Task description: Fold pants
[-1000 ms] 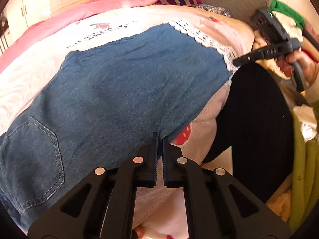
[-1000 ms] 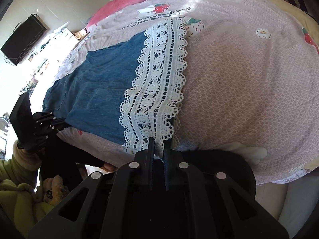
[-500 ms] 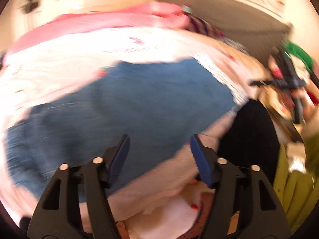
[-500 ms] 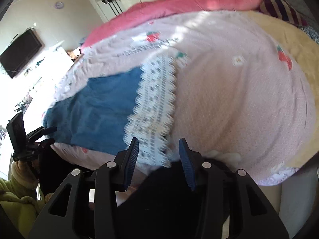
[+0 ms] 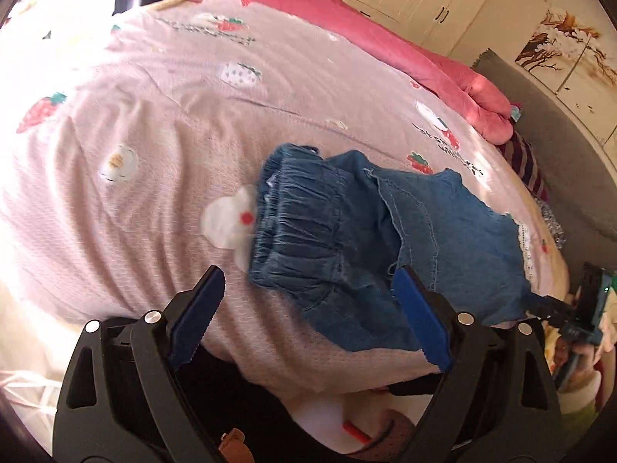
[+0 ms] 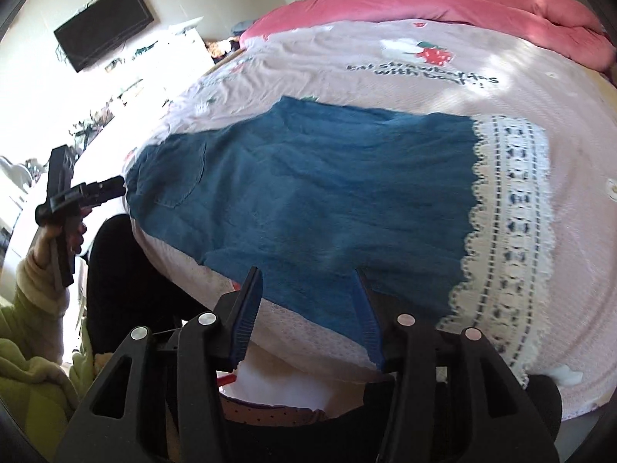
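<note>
Blue denim pants (image 6: 308, 193) with a wide white lace hem (image 6: 505, 223) lie flat on the pink strawberry bedspread (image 6: 424, 58). In the left wrist view the gathered elastic waistband (image 5: 297, 227) faces me. My left gripper (image 5: 308, 289) is open and empty, its jaws standing either side of the waistband's near corner, just above the bed edge. My right gripper (image 6: 308, 289) is open and empty over the near edge of the pants leg, left of the lace. Each gripper also shows in the other's view: the right one (image 5: 555, 305) and the left one (image 6: 100, 189).
A rolled pink quilt (image 5: 385, 42) lies along the far side of the bed. A grey headboard (image 5: 559, 154) stands at the right. A wall TV (image 6: 104, 27) and a cluttered white shelf (image 6: 127, 88) are to the left. The person's black trousers (image 6: 115, 289) press against the bed edge.
Both grippers were shut a second ago and have opened. The left one has swung toward the waistband end; the right one has shifted left from the lace hem onto the denim.
</note>
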The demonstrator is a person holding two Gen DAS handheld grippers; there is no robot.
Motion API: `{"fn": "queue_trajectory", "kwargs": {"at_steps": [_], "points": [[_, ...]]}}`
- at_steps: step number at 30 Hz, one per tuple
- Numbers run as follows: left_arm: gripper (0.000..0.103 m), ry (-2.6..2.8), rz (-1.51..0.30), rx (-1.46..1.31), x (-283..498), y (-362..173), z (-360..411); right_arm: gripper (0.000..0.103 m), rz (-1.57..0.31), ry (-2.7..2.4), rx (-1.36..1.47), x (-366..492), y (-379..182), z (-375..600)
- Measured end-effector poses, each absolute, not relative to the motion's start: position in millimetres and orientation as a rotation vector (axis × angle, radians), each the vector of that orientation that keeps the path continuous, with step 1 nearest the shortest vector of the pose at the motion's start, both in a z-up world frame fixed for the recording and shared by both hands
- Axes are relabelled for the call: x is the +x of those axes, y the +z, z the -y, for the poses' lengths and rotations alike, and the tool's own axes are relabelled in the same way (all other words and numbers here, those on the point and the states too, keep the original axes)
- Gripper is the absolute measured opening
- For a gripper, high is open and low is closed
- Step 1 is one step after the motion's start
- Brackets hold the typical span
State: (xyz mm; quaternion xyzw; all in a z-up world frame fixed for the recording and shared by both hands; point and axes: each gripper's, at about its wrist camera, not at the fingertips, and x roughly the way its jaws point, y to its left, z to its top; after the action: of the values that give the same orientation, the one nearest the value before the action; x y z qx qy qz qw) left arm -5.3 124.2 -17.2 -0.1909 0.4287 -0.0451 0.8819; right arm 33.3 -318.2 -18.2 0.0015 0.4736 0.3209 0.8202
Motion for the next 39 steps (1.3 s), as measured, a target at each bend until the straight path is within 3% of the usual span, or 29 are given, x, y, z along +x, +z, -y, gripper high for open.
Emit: {"fn": "queue_trajectory", "kwargs": {"at_steps": [2,4,5,9,15,31,39], "points": [[0.078,-0.106,-0.893,-0.411,2,-22,-121,0.047,-1.016,0.68,0.002,33,-20,315],[0.063,-0.068,-0.906,-0.418,10,-27,-121,0.047,-1.028,0.678,-0.004,32,-23,314],[0.043,-0.048,-0.908,-0.409,12,-29,-122,0.048,-1.032,0.68,-0.012,32,-24,313],[0.033,-0.026,-0.894,-0.398,25,-24,-121,0.048,-1.058,0.683,-0.034,32,-32,304],[0.031,-0.012,-0.793,-0.358,36,5,-137,0.048,-1.09,0.694,-0.038,35,-38,292],[0.034,-0.005,-0.873,-0.375,26,-27,-147,0.049,-1.093,0.69,-0.029,29,-39,289],[0.055,0.062,-0.833,-0.339,1,-3,-152,0.054,-0.965,0.566,0.084,42,-9,340]]}}
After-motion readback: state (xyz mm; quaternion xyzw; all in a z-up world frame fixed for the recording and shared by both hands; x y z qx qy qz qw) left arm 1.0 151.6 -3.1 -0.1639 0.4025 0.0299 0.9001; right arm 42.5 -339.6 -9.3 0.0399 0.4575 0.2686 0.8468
